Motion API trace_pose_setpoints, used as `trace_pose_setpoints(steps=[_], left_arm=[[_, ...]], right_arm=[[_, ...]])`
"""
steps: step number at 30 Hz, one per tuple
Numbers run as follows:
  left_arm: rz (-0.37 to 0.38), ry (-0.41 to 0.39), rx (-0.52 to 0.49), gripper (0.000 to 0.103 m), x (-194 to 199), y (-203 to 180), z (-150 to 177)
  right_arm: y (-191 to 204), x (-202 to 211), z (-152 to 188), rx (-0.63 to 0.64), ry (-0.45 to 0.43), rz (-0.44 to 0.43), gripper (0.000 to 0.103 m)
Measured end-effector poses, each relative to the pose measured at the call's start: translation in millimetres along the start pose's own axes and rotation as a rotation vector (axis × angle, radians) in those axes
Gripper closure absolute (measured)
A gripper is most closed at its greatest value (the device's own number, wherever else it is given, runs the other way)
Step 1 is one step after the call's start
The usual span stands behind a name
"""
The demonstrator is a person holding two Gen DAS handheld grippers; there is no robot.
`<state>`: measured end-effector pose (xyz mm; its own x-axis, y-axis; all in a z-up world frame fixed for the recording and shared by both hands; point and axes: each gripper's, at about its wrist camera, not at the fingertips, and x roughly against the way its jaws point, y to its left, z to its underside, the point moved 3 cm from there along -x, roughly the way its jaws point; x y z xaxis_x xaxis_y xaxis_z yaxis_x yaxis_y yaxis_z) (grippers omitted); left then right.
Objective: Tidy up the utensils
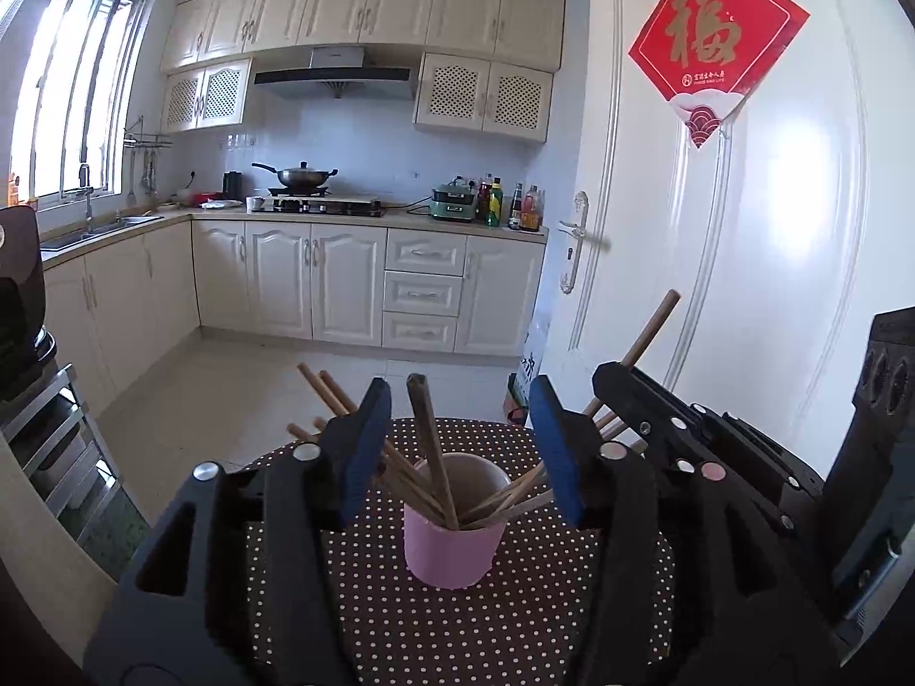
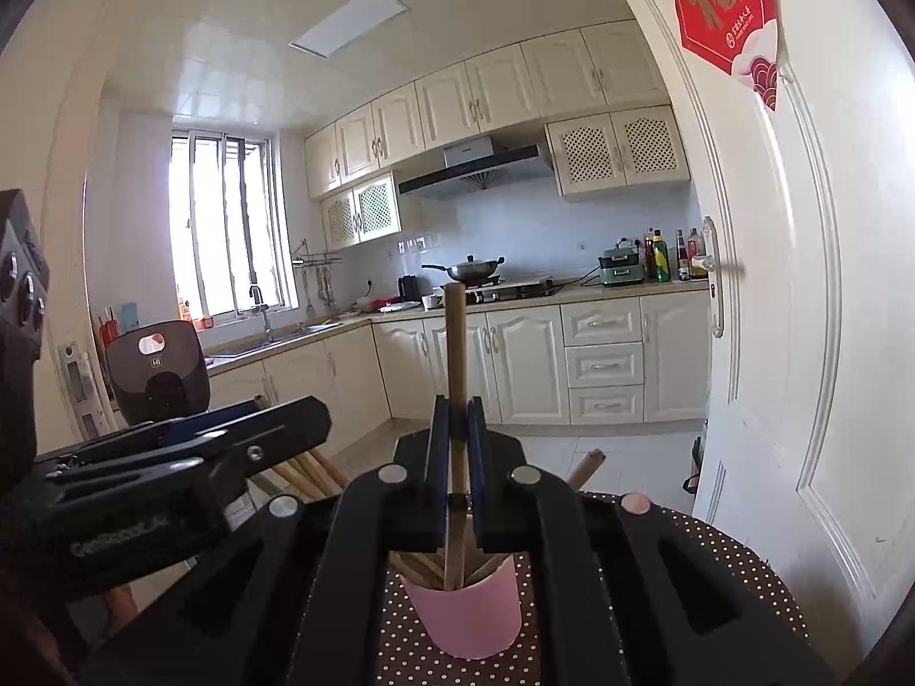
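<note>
While the right claw (image 2: 456, 457) pinches one chopstick (image 2: 456, 354) upright above the pink cup (image 2: 469, 611), the left claw (image 1: 457, 446) stands spread around the cup, gripping nothing.

If that chopstick comes down crooked, it could jam against the chopsticks fanned in the cup (image 1: 412, 474) and tip the light cup; the two claws are close enough to knock together. Cup sits mid-tabletop on a brown polka-dot cloth (image 1: 457, 629), with a cream-cabinet kitchen beyond and a white door (image 1: 743, 228) at right.
</note>
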<state>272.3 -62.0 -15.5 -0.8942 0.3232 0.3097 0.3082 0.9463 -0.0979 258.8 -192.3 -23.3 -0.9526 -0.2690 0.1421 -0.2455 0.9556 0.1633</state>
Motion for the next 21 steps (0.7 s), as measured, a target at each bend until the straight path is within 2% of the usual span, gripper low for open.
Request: trace_pose_setpoints(steps=[6,15,18,21], left_arm=[[-0.013,-0.01,0.018,0.049,13.4,7.2,-2.0],[-0.056,-0.008,-0.009,0.044,29.8,12.6,2.0],[-0.06,-0.004,-0.002,0.04,37.6,16.2,4.5],[-0.07,-0.003,0.0,0.039,49.1,18.7,7.7]], right_arm=[[1.1,-8.9,7.3,0.009,0.068,0.002,0.096],[7.7,5.6,8.3,0.0,0.093,0.002,0.095],[7.8,13.6,4.3,-0.004,0.091,0.003,0.085],[10.8,24.6,4.0,0.002,0.086,0.002,0.083]])
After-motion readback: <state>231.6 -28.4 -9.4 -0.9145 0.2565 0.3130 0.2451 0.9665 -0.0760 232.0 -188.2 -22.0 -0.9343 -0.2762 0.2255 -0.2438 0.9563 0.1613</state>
